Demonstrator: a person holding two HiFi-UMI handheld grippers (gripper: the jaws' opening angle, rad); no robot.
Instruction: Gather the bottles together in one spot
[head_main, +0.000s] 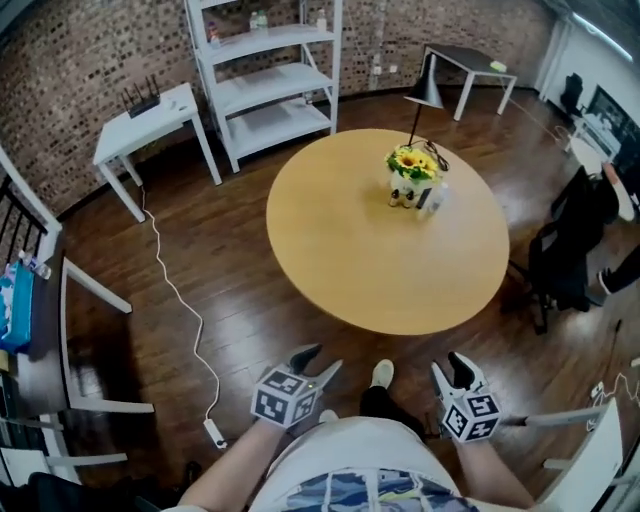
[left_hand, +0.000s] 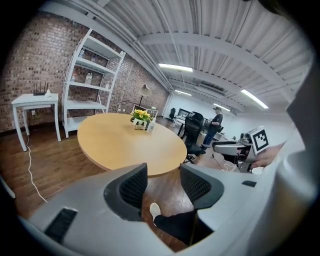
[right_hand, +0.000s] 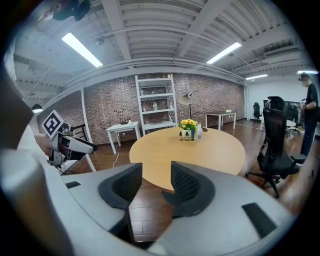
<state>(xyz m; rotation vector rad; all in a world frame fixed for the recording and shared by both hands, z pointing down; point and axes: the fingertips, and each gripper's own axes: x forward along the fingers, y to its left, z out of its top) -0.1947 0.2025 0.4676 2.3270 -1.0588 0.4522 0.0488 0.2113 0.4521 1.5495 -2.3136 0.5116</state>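
Observation:
The bottles stand together on the far side of the round wooden table (head_main: 350, 270), beside a vase of yellow flowers (head_main: 413, 165). They are small dark bottles (head_main: 403, 198) and a clear plastic bottle (head_main: 436, 197). The right gripper view shows the small bottles (right_hand: 186, 135) and the clear bottle (right_hand: 199, 132) far ahead; in the left gripper view the cluster (left_hand: 143, 124) is tiny. My left gripper (head_main: 318, 362) and right gripper (head_main: 450, 371) hover over the floor short of the table's near edge. Both stand open with nothing between the jaws.
Beyond the table are a white shelf unit (head_main: 268, 75), a white side table (head_main: 150, 115) and a black floor lamp (head_main: 424, 92). A black office chair (head_main: 565, 250) stands at the table's right. A white cable (head_main: 180, 300) runs across the wooden floor on the left.

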